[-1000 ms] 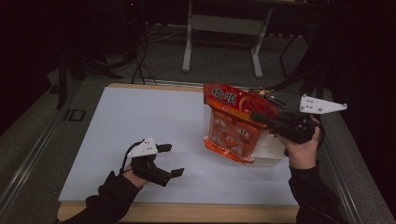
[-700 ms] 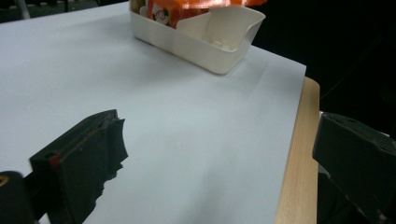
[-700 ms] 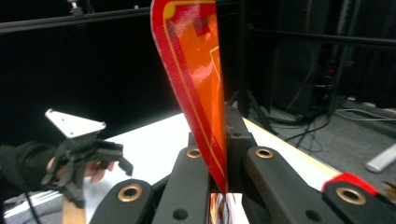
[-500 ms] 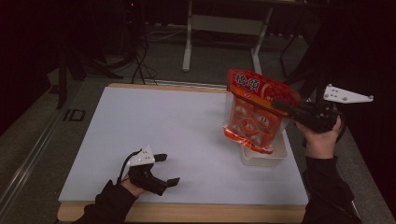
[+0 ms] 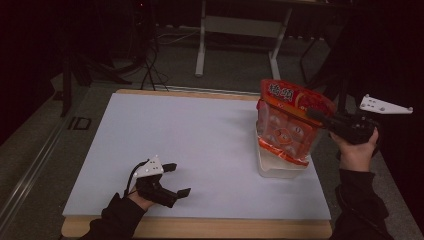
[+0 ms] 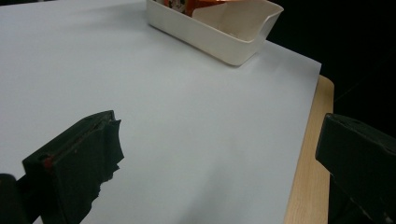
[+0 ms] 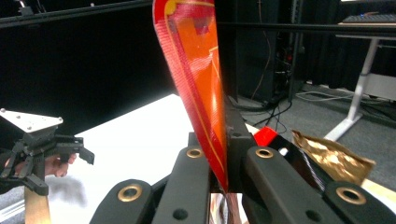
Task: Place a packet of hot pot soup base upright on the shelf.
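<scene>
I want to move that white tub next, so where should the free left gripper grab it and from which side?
Grip the white tub by its near long wall, coming from above with the left gripper, whose jaws stand open. The thin upright rim suits a pinch. The red packet, held by the right gripper, hangs into the far end.

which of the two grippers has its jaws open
The left gripper, low over the white sheet: jaws apart, nothing between. The right gripper is clamped on the red packet.
</scene>
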Motion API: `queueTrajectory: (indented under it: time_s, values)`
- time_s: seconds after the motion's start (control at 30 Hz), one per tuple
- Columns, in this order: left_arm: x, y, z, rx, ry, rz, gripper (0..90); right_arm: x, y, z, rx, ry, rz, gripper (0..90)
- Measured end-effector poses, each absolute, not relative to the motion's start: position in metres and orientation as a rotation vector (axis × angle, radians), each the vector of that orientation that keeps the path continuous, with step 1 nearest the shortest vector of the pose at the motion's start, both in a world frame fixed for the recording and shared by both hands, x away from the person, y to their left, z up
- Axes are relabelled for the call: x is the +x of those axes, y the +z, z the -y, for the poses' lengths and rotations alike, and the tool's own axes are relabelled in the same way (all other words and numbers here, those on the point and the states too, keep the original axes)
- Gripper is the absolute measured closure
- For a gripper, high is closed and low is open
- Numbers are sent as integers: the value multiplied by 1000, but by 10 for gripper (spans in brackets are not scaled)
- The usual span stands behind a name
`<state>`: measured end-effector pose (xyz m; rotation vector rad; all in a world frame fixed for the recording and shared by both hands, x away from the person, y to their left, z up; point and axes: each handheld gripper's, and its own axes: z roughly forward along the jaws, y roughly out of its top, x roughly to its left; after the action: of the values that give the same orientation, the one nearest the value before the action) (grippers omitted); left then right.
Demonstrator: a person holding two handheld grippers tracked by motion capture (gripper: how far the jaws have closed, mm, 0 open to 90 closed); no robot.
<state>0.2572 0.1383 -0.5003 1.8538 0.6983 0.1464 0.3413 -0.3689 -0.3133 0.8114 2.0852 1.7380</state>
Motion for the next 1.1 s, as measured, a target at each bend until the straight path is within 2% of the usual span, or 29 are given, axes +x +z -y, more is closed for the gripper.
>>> queueTrajectory:
  time_s: [0.43,1.1]
  values:
    - [259,-504,-138,1845,138,-712,0,354,-335,371,873,1683,-2111,900]
    - [260,-510,-138,1845,116,-730,0,352,-378,380,966,1717,-2110,900]
